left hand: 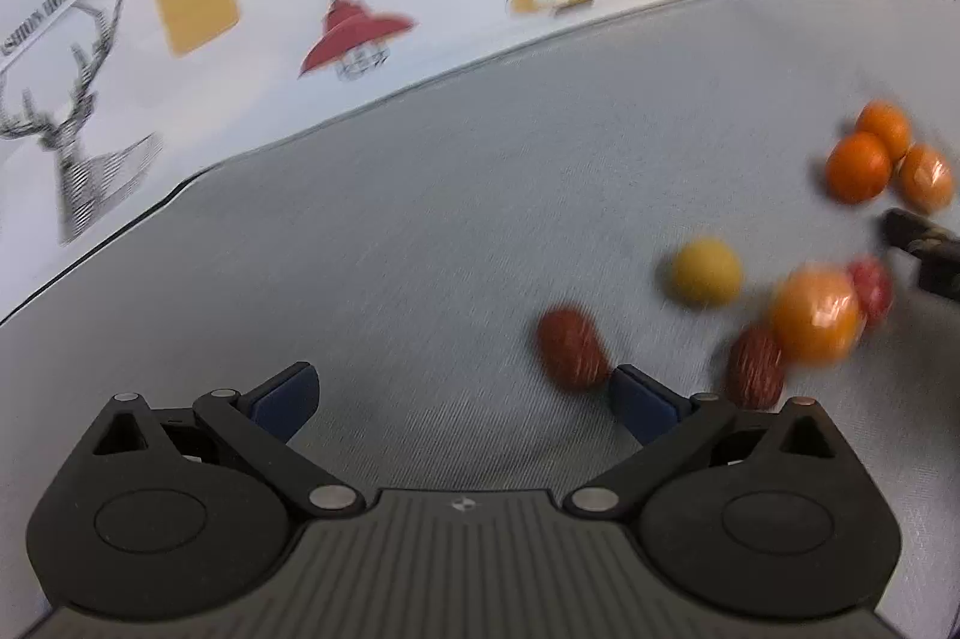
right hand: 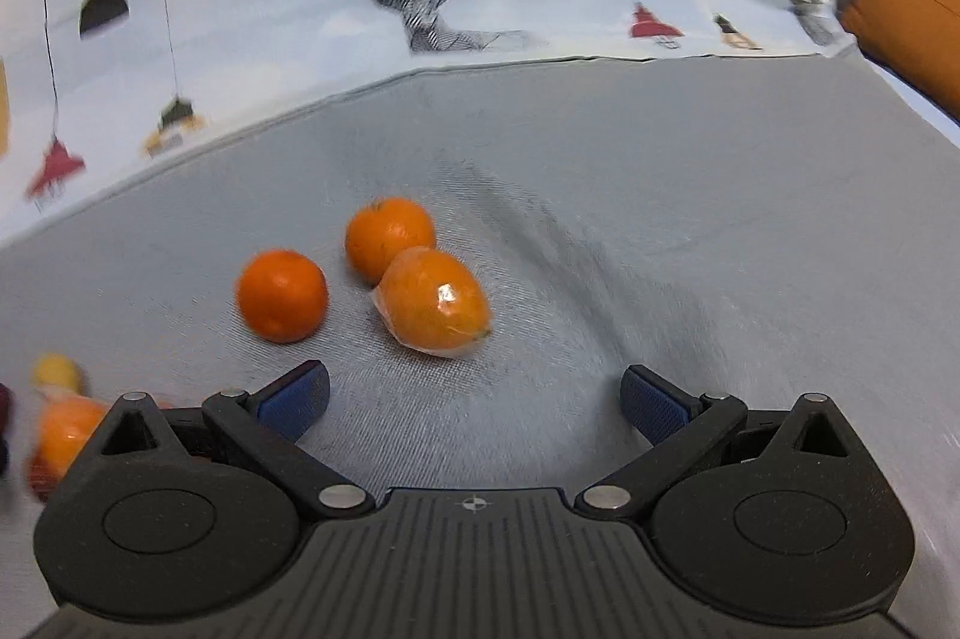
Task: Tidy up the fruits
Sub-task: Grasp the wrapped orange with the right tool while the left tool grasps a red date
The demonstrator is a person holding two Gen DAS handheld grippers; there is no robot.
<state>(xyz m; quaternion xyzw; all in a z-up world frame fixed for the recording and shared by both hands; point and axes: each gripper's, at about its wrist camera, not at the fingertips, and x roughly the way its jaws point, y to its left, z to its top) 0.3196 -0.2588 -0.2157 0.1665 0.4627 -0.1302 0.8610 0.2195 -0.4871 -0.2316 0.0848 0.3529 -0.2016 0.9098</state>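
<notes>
While three oranges (right hand: 372,273) sit grouped just ahead of the right gripper (right hand: 474,399), its fingers wide and empty, mixed fruits (left hand: 720,315) beyond the left gripper (left hand: 462,399), equally wide, seem unsorted.

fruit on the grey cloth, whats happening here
A person is sorting fruit with two handheld grippers, and neither holds anything yet. The right gripper is open over the grey cloth, facing three oranges grouped together, one of them plastic-wrapped. The left gripper is open too, near a mixed bunch: a yellow fruit, dark red fruits and another wrapped orange.
</notes>
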